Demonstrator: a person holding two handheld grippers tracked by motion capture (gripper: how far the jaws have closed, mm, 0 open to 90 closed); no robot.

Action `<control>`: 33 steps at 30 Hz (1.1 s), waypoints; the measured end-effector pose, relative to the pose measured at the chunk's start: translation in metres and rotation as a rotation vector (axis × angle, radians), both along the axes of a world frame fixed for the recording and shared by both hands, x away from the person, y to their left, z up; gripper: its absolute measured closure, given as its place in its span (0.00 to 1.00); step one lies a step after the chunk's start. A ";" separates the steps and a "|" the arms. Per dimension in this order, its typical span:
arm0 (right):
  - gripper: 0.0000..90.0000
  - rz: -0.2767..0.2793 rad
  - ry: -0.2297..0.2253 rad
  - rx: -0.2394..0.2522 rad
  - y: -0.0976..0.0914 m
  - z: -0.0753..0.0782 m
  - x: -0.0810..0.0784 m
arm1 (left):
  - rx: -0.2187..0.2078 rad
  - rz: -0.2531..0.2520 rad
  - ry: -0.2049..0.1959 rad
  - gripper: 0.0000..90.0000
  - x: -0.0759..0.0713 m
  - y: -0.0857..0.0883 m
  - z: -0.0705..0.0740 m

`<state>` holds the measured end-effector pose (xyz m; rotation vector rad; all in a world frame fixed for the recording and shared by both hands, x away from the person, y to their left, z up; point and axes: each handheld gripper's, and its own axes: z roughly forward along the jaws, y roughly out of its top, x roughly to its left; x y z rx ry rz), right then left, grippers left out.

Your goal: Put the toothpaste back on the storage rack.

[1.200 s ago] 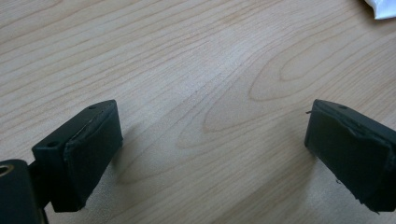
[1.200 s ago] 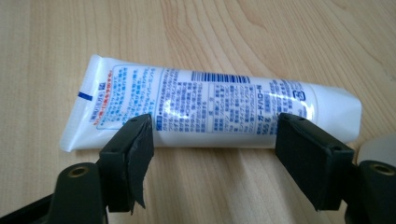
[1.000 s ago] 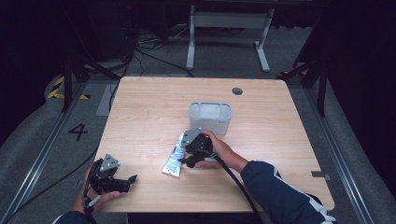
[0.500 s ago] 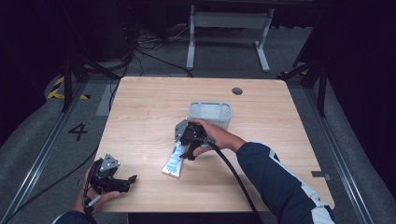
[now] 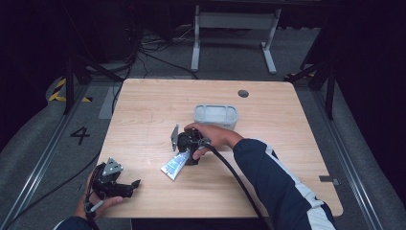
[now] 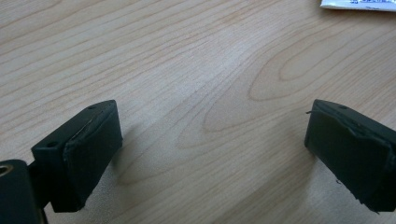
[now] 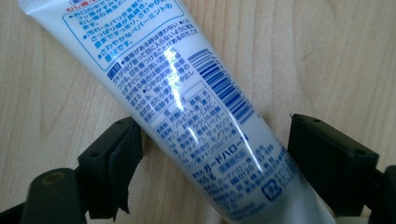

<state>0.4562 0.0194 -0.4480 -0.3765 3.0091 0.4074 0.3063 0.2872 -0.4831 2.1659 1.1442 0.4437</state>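
On the wooden table (image 5: 143, 110) lay one white tube (image 5: 175, 164) and one grey bin (image 5: 215, 115) behind it. Right gripper (image 5: 187, 154) straddled the tube, its jaws just opened, not pressing. Left gripper (image 5: 125, 186) rested wide open, empty.

White toothpaste tube (image 5: 175, 164) with blue print, lying flat and diagonal on the wooden table (image 5: 297, 124)

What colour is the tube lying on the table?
White with blue print and a blue barcode; the tube shows best in the right gripper view.
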 end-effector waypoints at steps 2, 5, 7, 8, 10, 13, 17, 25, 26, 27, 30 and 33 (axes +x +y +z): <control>0.19 -0.010 0.032 0.031 -0.001 0.000 0.001 | -0.001 -0.003 0.001 0.05 0.000 0.000 0.000; 0.20 -0.020 0.036 0.029 -0.002 0.000 0.001 | 0.002 -0.005 0.002 0.05 0.000 0.000 0.000; 0.21 -0.018 0.043 0.028 -0.002 0.001 -0.001 | -0.001 -0.004 0.001 0.05 0.000 0.000 0.000; 0.23 -0.016 0.041 0.025 -0.003 0.002 -0.001 | -0.001 -0.002 0.001 0.05 0.000 0.000 0.000; 0.29 -0.022 0.032 0.020 -0.004 0.002 -0.002 | 0.000 -0.003 0.001 0.05 0.000 0.000 0.000; 0.33 -0.027 0.033 0.017 -0.007 0.004 -0.002 | -0.001 -0.002 0.001 0.05 0.000 0.000 0.000; 0.38 -0.031 0.040 0.002 -0.012 0.004 -0.006 | 0.000 -0.004 0.001 0.05 0.000 0.000 0.000; 0.39 -0.024 0.042 0.027 -0.010 0.008 -0.012 | 0.000 -0.003 0.001 0.05 0.000 0.000 0.000; 0.37 -0.018 0.036 0.032 -0.005 0.008 -0.015 | 0.000 -0.004 0.001 0.05 0.000 0.000 0.000; 0.37 -0.017 0.036 0.035 -0.003 0.007 -0.017 | 0.001 -0.005 0.001 0.05 0.000 0.000 0.000; 0.36 -0.010 0.035 0.045 0.004 0.006 -0.021 | 0.000 -0.005 0.001 0.05 0.000 0.000 0.000; 0.38 -0.001 0.027 0.044 0.007 0.005 -0.022 | 0.001 -0.006 0.001 0.05 0.000 0.000 0.000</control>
